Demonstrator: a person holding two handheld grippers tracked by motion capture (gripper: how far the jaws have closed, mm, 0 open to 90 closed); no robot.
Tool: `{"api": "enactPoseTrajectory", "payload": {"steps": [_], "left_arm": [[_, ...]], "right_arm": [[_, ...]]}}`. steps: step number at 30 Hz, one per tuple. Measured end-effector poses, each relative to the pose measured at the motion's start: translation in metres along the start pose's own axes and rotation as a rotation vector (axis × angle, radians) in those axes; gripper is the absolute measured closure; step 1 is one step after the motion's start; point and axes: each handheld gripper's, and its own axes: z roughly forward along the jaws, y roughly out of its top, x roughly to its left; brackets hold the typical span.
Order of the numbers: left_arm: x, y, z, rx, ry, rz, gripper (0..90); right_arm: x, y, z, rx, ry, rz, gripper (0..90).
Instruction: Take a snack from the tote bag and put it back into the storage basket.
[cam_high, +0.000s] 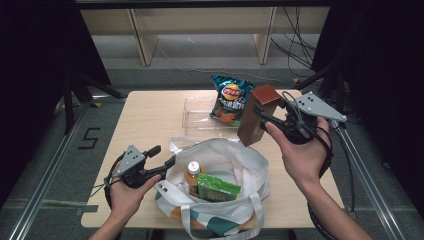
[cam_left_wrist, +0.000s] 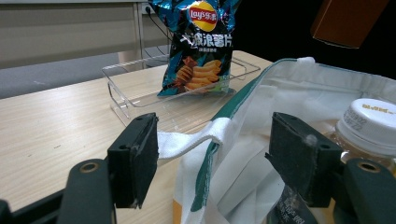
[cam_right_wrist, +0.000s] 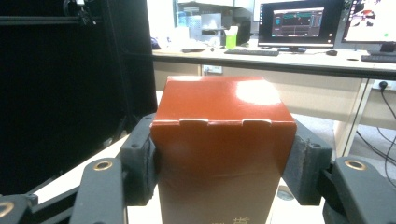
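Note:
A white tote bag (cam_high: 250, 165) with green trim lies open at the table's front. Inside it are a bottle (cam_high: 193, 172) with a white cap and a green packet (cam_high: 216, 187). My left gripper (cam_high: 163, 155) is open at the bag's left rim. In the left gripper view the bag's white strap (cam_left_wrist: 187, 142) runs between the spread jaws of the left gripper (cam_left_wrist: 215, 154), beside the bottle (cam_left_wrist: 373, 121). My right gripper (cam_high: 270, 112) is shut on a tall brown box (cam_high: 257, 117), held in the air above the bag's far right rim. The right gripper (cam_right_wrist: 224, 163) clamps the brown box (cam_right_wrist: 224, 140) on both sides.
A clear plastic tray (cam_high: 197, 117) stands at the back of the wooden table (cam_high: 145, 125), with a blue Lay's chips bag (cam_high: 229, 100) leaning in it. Dark frame posts flank the table. Cables lie on the floor behind. Desks with monitors (cam_right_wrist: 292, 21) stand farther off.

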Motion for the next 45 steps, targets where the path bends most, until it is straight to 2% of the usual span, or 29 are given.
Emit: {"api": "enactPoseTrajectory", "payload": {"steps": [4,5,7,8,17,19,20,26,28,29,32,33,35,36,37,39,40,42,43,44,45], "left_arm": [[0.000,0.000,0.000,-0.002,0.000,-0.002,32.5],[0.000,0.000,0.000,0.000,0.000,0.000,32.5],[0.000,0.000,0.000,-0.001,0.000,-0.001,32.5],[0.000,0.000,0.000,-0.002,-0.001,0.000,32.5],[0.000,0.000,0.001,-0.013,-0.010,-0.003,32.6],[0.000,0.000,0.001,-0.014,-0.010,-0.004,32.6],[0.000,0.000,0.001,-0.014,-0.010,-0.004,32.7],[0.000,0.000,0.001,-0.015,-0.008,-0.001,32.7],[-0.001,0.000,0.000,-0.012,-0.001,-0.002,33.0],[0.000,0.001,-0.001,-0.028,0.002,0.000,33.1],[0.000,0.001,-0.001,-0.029,-0.002,-0.001,33.0],[0.001,0.000,-0.001,-0.027,-0.002,-0.003,33.0],[0.001,0.001,-0.001,-0.030,-0.002,-0.002,33.0],[0.001,0.001,-0.002,-0.019,0.005,0.001,33.0],[0.001,0.001,-0.002,-0.021,0.004,0.000,33.0],[0.001,0.001,-0.002,-0.021,0.006,-0.002,32.9],[0.001,0.001,-0.002,-0.020,0.005,0.000,32.9],[0.000,0.002,-0.002,-0.021,0.007,0.001,32.9],[0.000,0.002,-0.002,-0.021,0.007,0.001,32.9],[0.000,0.002,-0.002,-0.021,0.008,0.001,32.9],[0.000,0.002,-0.002,-0.022,0.008,-0.001,32.9]], "right_arm": [[-0.001,-0.001,0.004,0.001,-0.005,0.009,39.4],[-0.002,-0.001,0.005,0.004,-0.010,-0.010,39.4],[-0.003,-0.001,0.005,0.002,-0.013,-0.015,39.4],[-0.002,0.000,0.006,0.006,-0.015,-0.002,39.3],[-0.007,0.004,0.016,-0.001,-0.035,0.003,39.4],[-0.010,0.004,0.018,-0.003,-0.044,-0.013,39.4],[-0.009,0.004,0.019,-0.003,-0.049,0.003,39.3],[-0.012,0.004,0.025,0.004,-0.054,0.002,39.3],[-0.011,0.004,0.027,0.005,-0.063,0.016,39.4],[-0.011,0.005,0.030,0.007,-0.063,0.011,39.3],[-0.012,0.005,0.034,0.004,-0.063,0.016,39.4],[-0.013,0.005,0.035,0.005,-0.073,-0.001,39.4],[-0.014,0.005,0.038,0.004,-0.068,0.002,39.3],[-0.013,0.005,0.038,0.015,-0.078,0.023,39.3],[-0.014,0.005,0.040,0.005,-0.076,0.012,39.4],[-0.014,0.005,0.042,0.010,-0.078,0.021,39.4],[-0.016,0.005,0.044,0.005,-0.078,0.007,39.4],[-0.016,0.006,0.047,0.010,-0.077,0.018,39.4],[-0.015,0.006,0.047,0.016,-0.082,0.042,39.4],[-0.017,0.007,0.049,0.007,-0.086,0.013,39.3],[-0.018,0.008,0.051,0.007,-0.082,0.019,39.4]]}}
